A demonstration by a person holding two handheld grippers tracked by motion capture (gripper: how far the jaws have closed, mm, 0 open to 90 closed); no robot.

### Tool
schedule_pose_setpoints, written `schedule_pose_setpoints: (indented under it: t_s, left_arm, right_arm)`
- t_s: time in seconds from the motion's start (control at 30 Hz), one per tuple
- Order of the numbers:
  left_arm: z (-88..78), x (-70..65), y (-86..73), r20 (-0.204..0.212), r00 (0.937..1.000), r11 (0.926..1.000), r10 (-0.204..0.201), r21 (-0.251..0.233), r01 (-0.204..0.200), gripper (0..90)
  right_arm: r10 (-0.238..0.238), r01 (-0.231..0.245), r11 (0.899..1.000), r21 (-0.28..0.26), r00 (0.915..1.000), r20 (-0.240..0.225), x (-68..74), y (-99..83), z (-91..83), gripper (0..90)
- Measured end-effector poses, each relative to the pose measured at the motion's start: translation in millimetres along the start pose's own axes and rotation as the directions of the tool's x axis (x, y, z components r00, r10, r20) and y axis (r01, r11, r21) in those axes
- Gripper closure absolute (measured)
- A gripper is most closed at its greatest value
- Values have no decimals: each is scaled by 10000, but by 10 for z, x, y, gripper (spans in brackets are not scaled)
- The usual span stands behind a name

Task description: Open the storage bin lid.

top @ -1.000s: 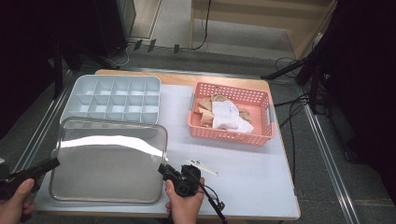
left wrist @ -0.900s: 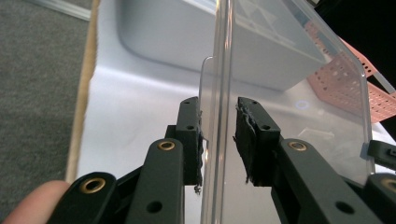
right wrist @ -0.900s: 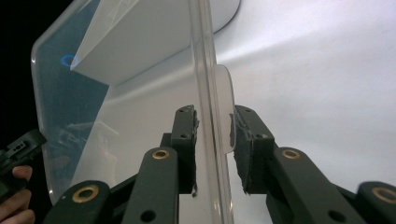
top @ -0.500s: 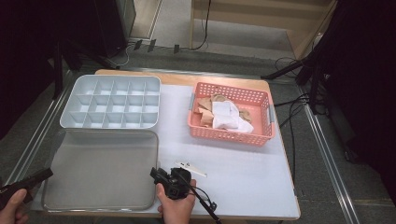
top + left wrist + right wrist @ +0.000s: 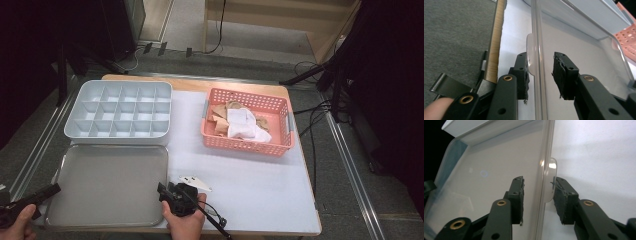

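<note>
A clear plastic lid [image 5: 107,185] lies flat on the white table, in front of the grey divided tray [image 5: 117,141]. My left gripper [image 5: 54,189] is at the lid's left edge and my right gripper [image 5: 161,190] at its right edge. In the left gripper view the left gripper [image 5: 540,58] straddles the lid's rim [image 5: 535,50] with a gap at each pad. In the right gripper view the right gripper [image 5: 537,180] straddles the rim and its small tab [image 5: 552,167] the same way. Both pairs of jaws have just been opening, with the rim still between them.
A pink basket [image 5: 247,145] holding white and tan cloths [image 5: 242,122] stands at the back right. The table's wooden left edge [image 5: 495,42] runs close beside the lid. Bare white tabletop [image 5: 260,190] lies right of my right hand.
The lid was held tilted off the table and has come down to lie flat. Both hands sank with it, and both pairs of jaws have spread off the rim.
</note>
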State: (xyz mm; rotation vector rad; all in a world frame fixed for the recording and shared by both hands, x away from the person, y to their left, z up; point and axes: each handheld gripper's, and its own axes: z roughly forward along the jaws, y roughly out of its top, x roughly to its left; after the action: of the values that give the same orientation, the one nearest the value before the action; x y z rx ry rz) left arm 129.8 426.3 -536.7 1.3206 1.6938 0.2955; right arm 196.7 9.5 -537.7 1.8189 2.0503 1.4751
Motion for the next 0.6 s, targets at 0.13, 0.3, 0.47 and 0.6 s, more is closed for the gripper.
schedule_pose_setpoints:
  t_s: [0.13,0.3,0.47,0.6]
  left_arm:
    - [30,-13,-26,-215,9997,9999,109,-100,-111,613]
    - [30,-102,-30,-1097,9915,9939,697,-771,-784,542]
    - [-39,-172,40,-1459,9829,9810,1123,-1414,-1330,440]
    - [-18,-265,80,-1532,9750,9685,1611,-1653,-1860,360]
  right_arm:
    - [-809,809,9967,-4,9963,301,57,-8,15,565]
    - [-1823,1815,9830,272,9828,308,93,2,28,447]
    - [-2530,2528,9674,126,9654,627,96,27,11,355]
    - [-2760,2762,9611,61,9585,715,59,82,-23,317]
